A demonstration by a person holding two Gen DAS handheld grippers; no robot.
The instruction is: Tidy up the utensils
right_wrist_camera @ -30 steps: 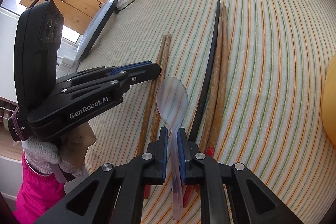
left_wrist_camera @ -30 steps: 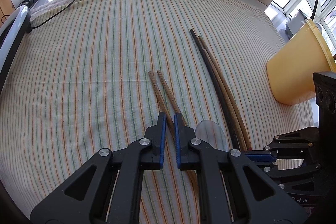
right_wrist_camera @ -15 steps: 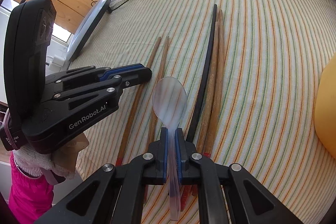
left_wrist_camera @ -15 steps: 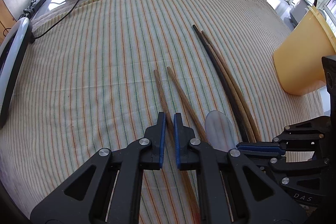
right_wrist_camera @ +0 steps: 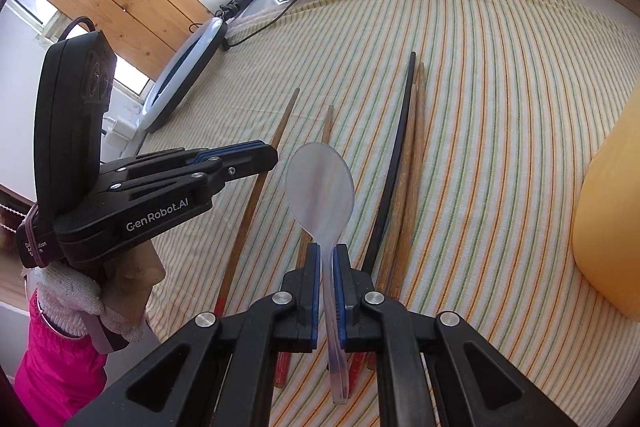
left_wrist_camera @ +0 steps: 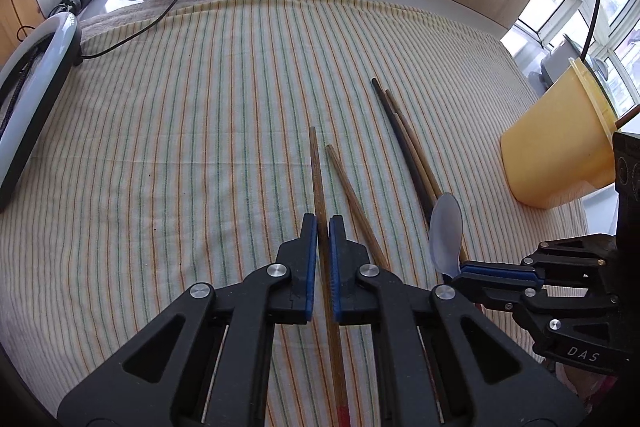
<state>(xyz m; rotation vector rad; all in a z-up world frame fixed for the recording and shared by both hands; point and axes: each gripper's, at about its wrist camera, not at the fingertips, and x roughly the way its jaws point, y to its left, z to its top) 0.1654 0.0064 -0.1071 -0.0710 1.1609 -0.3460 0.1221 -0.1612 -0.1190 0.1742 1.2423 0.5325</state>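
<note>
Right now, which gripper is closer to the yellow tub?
Right. The right gripper, holding the clear spoon, sits just short of the yellow tub; the left gripper clamps a chopstick farther away.

Left tongs: fingers nearly closed, blue pads flanking a wooden chopstick; whether the pads pinch it cannot be told. Held low and level over the surface, pointing forward. Right tongs: pads pressed against the neck of a translucent spoon, bowl projecting ahead. The two tongs sit side by side, close together. A white knit glove covers the left hand.
</note>
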